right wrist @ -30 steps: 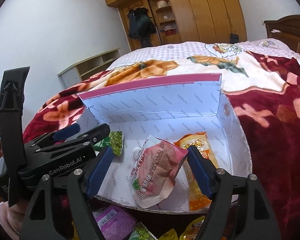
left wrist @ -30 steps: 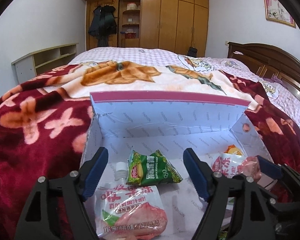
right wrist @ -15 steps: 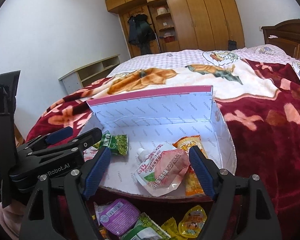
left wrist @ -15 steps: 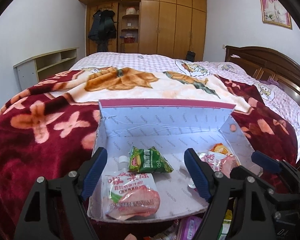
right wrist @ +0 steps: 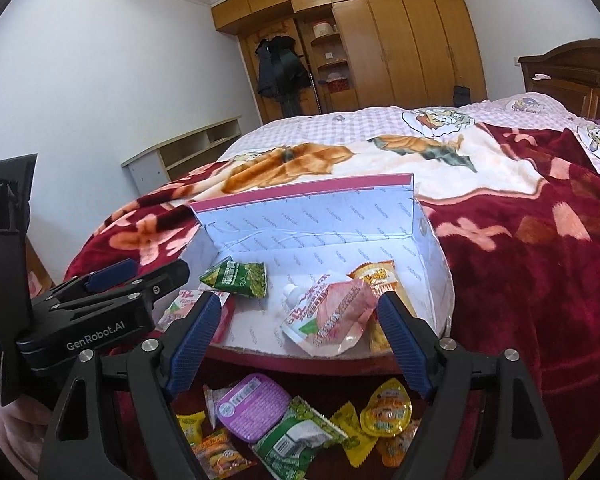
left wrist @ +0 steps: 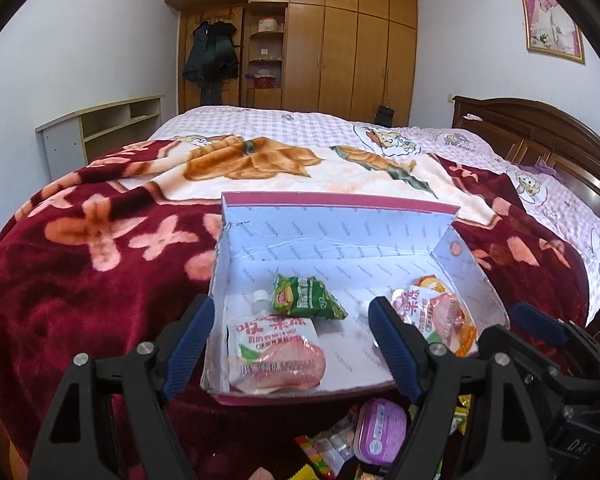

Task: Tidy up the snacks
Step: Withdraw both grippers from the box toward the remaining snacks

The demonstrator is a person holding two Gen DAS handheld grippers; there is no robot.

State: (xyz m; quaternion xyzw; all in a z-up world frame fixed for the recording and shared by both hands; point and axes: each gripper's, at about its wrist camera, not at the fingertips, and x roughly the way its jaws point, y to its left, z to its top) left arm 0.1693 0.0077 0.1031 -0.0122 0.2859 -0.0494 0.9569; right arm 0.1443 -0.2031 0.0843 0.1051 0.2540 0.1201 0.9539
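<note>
Right, both grippers hang just short of the box's (left wrist: 340, 232) near edge, which lies low and open toward them, while its back wall stands upright at twelve o'clock. The box sits on the red flowered blanket (left wrist: 80, 264), with bare blanket spreading out at nine and three o'clock. Inside, a white strip of floor runs clear down the middle between the packets.

The left gripper (left wrist: 288, 344) is spread wide with nothing between its blue pads, and the same goes for the right gripper (right wrist: 300, 340): wide apart, touching nothing.

In the left view, a pink pouch (left wrist: 274, 352) lies flat at the box's front left corner, long axis toward twelve o'clock, its white cap (left wrist: 261, 299) at the far end. Just past it lies a green packet (left wrist: 306, 296), long axis running from ten to four o'clock. In the right view, a second pink pouch (right wrist: 328, 312) lies tilted, with its cap pointing to about ten o'clock, partly over an orange packet (right wrist: 378, 280) whose long axis runs toward twelve.

Down at six o'clock, outside the box on the blanket, loose snacks wait: a purple tub (right wrist: 252, 404), a green bag (right wrist: 296, 436) and small yellow jelly cups (right wrist: 384, 408).
</note>
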